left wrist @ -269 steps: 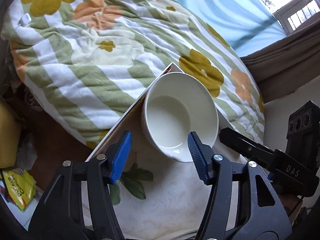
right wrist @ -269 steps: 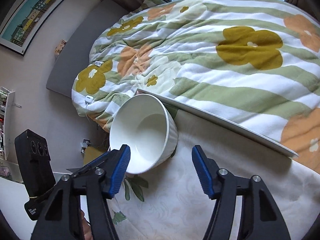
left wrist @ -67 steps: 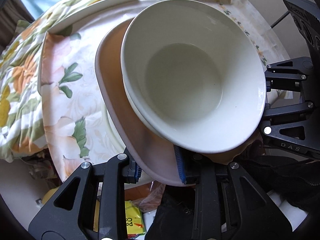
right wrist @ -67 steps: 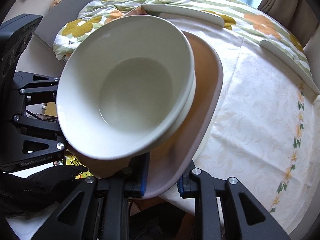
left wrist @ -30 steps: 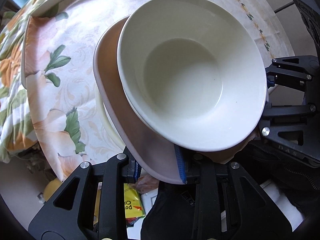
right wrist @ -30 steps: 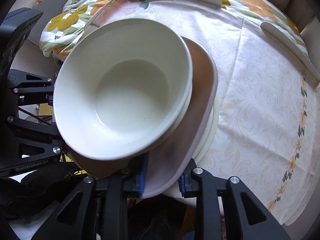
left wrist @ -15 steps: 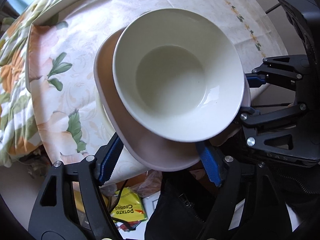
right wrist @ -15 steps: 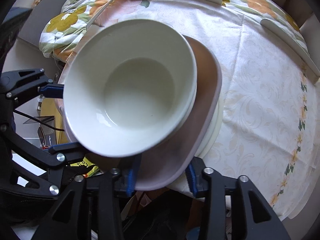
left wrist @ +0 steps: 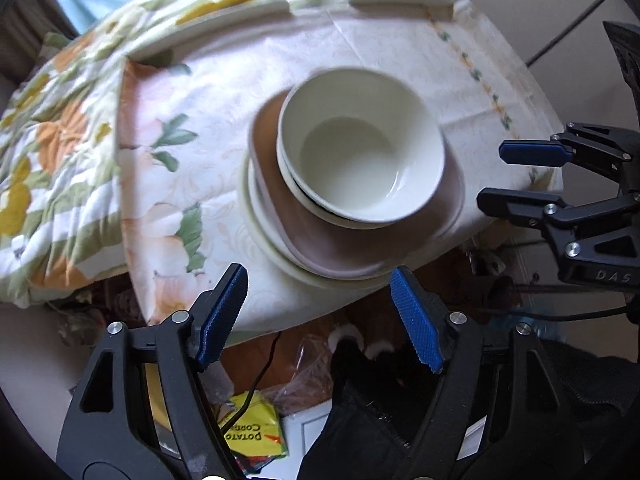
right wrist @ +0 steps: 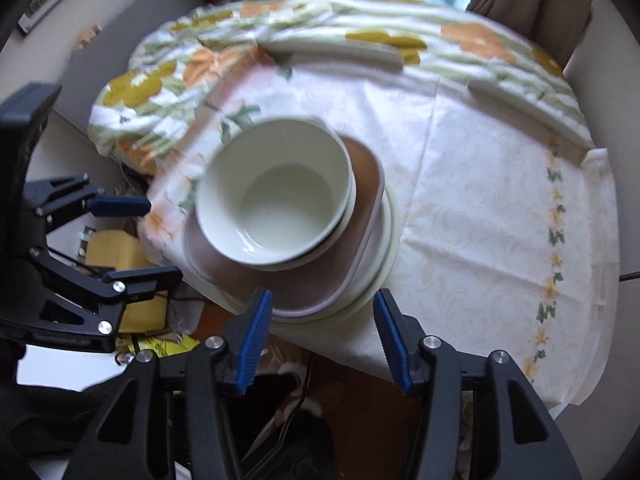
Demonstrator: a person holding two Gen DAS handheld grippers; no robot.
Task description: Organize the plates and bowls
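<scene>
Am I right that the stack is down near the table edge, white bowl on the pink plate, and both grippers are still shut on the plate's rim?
Not quite. The stack sits as you say, the white bowl on the pink plate, but both views show the left gripper and right gripper with jaws open, drawn back clear of the plate.

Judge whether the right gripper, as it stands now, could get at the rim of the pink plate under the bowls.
Probably yes: the right gripper is open, the pink plate rim lies just ahead at the table edge, and nothing sits between them.
</scene>
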